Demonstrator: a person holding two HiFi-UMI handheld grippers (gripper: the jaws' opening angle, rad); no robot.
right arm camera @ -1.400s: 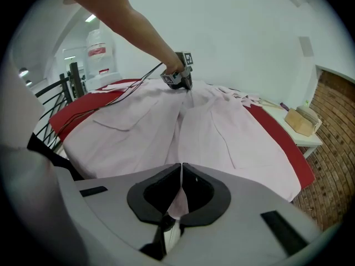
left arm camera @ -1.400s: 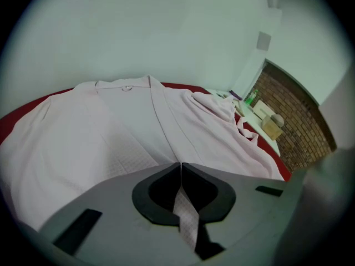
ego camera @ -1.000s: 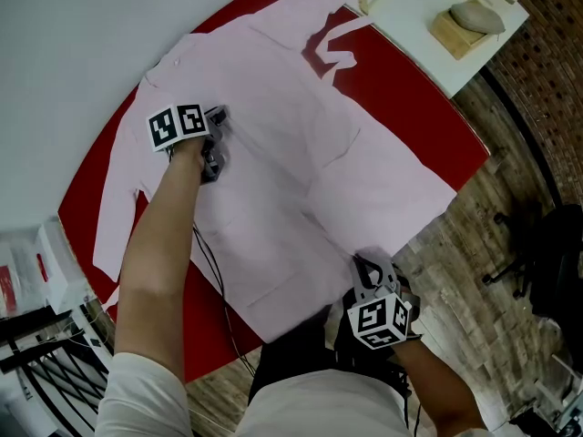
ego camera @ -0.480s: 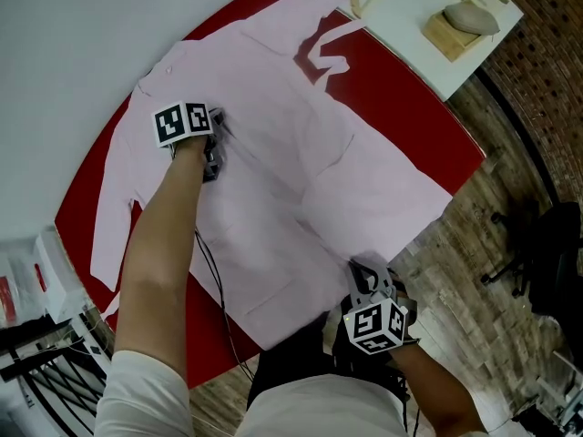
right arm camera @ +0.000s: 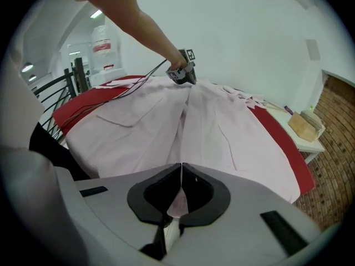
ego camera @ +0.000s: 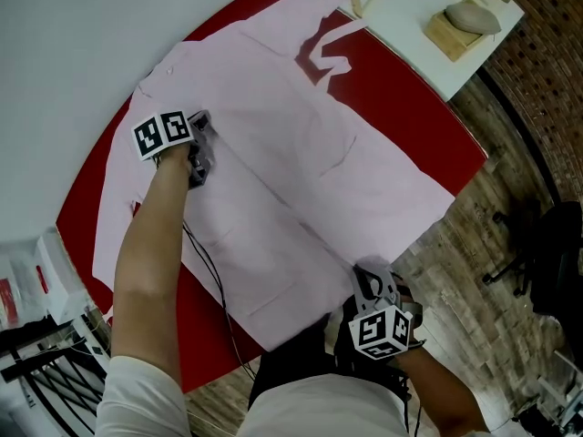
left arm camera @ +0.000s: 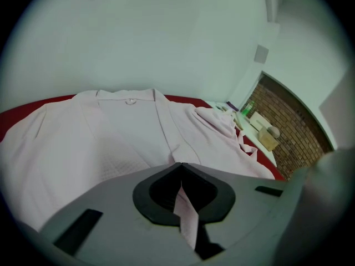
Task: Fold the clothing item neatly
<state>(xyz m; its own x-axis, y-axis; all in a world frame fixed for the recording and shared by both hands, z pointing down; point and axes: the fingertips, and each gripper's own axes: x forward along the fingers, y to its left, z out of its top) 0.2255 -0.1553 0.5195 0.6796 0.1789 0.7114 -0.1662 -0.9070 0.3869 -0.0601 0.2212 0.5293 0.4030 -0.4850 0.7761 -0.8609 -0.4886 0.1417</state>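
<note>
A pale pink button-front garment [ego camera: 301, 153] lies spread face up on a red table [ego camera: 401, 89], collar toward the far left. My left gripper [ego camera: 206, 146] sits over the chest area. In the left gripper view its jaws [left arm camera: 180, 165] have just closed down and pinch a strip of the garment's front edge [left arm camera: 186, 215]. My right gripper [ego camera: 366, 273] is at the near hem, and the right gripper view shows it [right arm camera: 181, 165] shut on pink cloth [right arm camera: 177, 204]. That view also shows the left gripper [right arm camera: 183, 73] far across the garment [right arm camera: 211, 126].
A white side table [ego camera: 410, 7] at the top right carries a wooden block [ego camera: 455, 33] with a rounded pale object on it. A dark office chair [ego camera: 547, 262] stands on the wood floor at the right. A black metal rack [ego camera: 36, 371] is at the lower left. A cable [ego camera: 214, 289] trails from the left gripper.
My left gripper has shifted leftward across the chest, drawing the garment's front edge with it. The right gripper has stayed at the hem.
</note>
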